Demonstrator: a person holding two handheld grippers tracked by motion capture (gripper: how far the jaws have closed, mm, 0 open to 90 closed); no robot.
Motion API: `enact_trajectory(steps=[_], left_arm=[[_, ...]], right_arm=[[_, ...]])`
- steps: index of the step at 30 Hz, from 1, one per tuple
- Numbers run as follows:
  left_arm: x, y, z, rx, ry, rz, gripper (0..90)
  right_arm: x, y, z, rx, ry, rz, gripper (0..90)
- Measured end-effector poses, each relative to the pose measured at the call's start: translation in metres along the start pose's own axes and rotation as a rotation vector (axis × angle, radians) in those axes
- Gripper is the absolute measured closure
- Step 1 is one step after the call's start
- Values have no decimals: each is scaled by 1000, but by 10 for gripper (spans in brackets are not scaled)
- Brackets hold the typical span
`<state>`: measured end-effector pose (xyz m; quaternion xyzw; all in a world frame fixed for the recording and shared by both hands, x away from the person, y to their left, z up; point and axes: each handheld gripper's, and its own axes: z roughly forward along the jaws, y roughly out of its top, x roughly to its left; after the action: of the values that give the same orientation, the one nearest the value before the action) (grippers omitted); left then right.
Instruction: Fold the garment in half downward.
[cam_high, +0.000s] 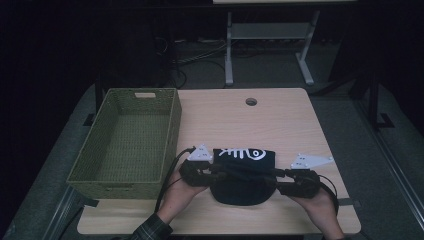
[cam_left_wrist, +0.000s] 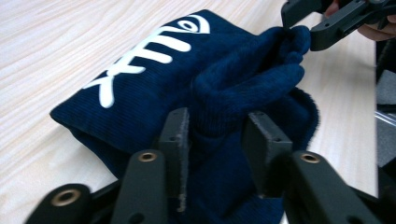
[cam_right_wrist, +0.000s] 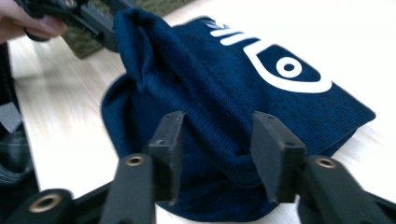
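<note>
Dark blue knitted hat (cam_high: 243, 172) with a white fish-bone picture lies on the light wooden table (cam_high: 280, 120), near the front edge, right of the green woven basket (cam_high: 131, 140). Left gripper (cam_left_wrist: 219, 140) has its jaws spread around a fold of the hat, not squeezing it. Right gripper (cam_right_wrist: 219, 144) is spread apart too, with hat cloth sitting loose between its jaws.

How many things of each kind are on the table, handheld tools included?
Dark blue knit hat with a white fish-bone print: 1
Green woven basket: 1
Handheld tools: 2, the left tool and the right tool
Total: 4
</note>
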<state>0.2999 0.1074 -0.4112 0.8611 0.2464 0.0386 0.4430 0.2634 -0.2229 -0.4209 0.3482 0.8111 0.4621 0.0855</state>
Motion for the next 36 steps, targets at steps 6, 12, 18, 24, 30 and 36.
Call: enact_trajectory(steps=[6, 12, 18, 24, 30, 36], left_arm=[[-7, 8, -18, -42, -9, 16, 599], [-1, 17, -29, -79, 2, 17, 756], [14, 28, -23, -80, 33, -6, 899], [26, 37, -3, -76, 98, -24, 899], [46, 42, 18, -71, 136, -65, 898], [60, 37, 36, -20, 147, -80, 898]], right_arm=[[5, 8, -21, -65, 0, 0, 557], [-2, 13, -30, -84, -17, 3, 690], [-12, 14, -17, -54, -50, -5, 900], [-18, 19, 2, -20, -67, -15, 900], [-21, 20, 15, 2, -70, -13, 900], [-15, 15, 17, 17, -54, -17, 900]])
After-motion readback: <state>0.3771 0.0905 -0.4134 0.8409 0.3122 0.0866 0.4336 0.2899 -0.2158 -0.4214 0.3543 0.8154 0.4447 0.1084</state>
